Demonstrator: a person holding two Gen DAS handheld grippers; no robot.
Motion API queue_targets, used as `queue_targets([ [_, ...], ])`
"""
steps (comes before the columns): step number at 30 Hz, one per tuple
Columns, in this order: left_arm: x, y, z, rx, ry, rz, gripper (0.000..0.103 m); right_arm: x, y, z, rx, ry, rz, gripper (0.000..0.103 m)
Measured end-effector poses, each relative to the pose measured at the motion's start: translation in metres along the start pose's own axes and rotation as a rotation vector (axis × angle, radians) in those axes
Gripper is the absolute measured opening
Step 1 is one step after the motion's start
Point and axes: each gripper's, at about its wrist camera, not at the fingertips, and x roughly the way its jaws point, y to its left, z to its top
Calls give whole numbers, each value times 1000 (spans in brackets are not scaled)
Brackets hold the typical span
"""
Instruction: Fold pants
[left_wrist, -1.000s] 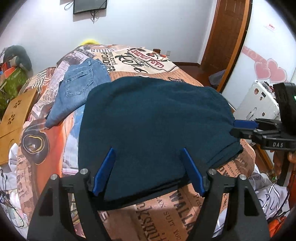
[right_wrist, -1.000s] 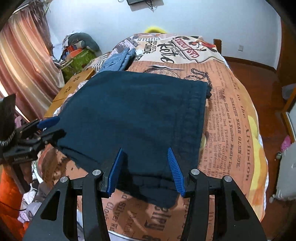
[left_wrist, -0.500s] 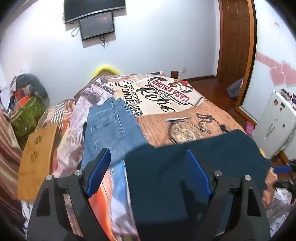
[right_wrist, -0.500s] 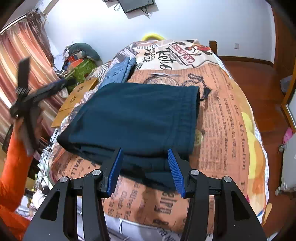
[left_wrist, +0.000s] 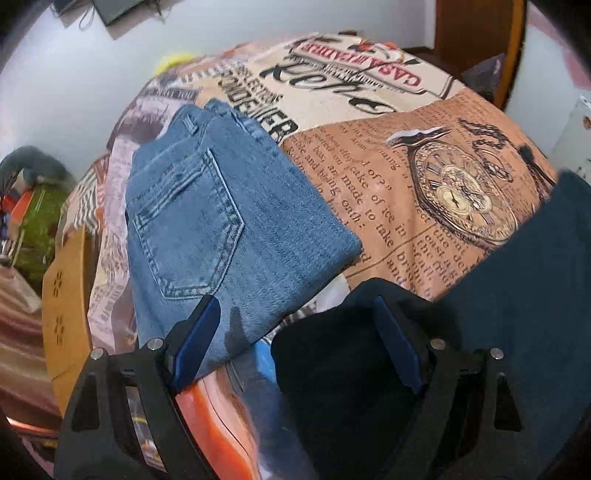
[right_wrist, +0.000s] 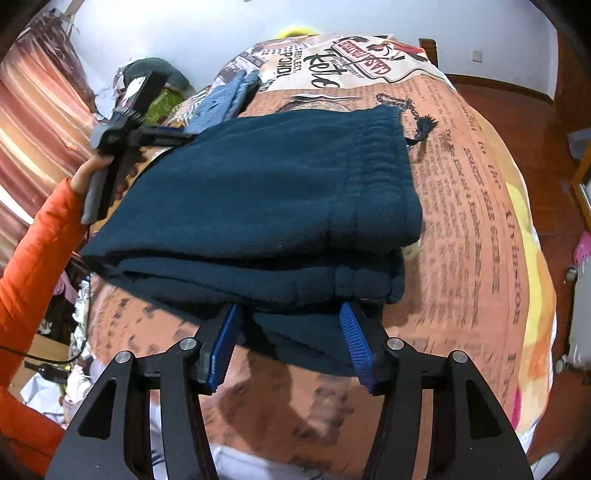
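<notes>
Dark teal pants lie folded in a thick stack on the printed bedspread, waistband and drawstring at the far right. My right gripper is open, at the stack's near edge, jaws wide apart. My left gripper is open over the far left corner of the teal pants, with folded blue jeans just ahead. In the right wrist view the left gripper sits at the stack's far left corner, held by a hand in an orange sleeve.
The folded jeans lie on the bed's left side, beyond the teal stack. A wooden board stands at the bed's left. Striped curtains and clutter are at left; a door and red floor at right.
My left gripper has moved from the stack's near edge up along its left side to the far corner by the jeans. My right gripper has dropped lower at the near edge.
</notes>
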Motion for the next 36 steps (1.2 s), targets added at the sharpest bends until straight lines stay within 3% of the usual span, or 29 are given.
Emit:
queue_targets([
  [7, -13, 19, -37, -35, -1, -55, 85, 25, -30, 41, -9, -7, -61, 51],
  [15, -44, 18, -81, -122, -23, -36, 85, 52, -40, 90, -25, -34, -101, 51],
  [21, -72, 3, -104, -152, -30, -66, 85, 25, -47, 76, -1, -60, -109, 51],
  [29, -108, -50, -131, -129, -63, -109, 85, -26, -47, 50, 27, -137, -94, 51],
  [33, -120, -65, -130, -110, -96, -9, 85, -42, -28, 36, -7, -154, -66, 51],
  [36, -126, -60, -130, -148, -99, -35, 85, -49, -5, 27, -53, -161, -38, 52],
])
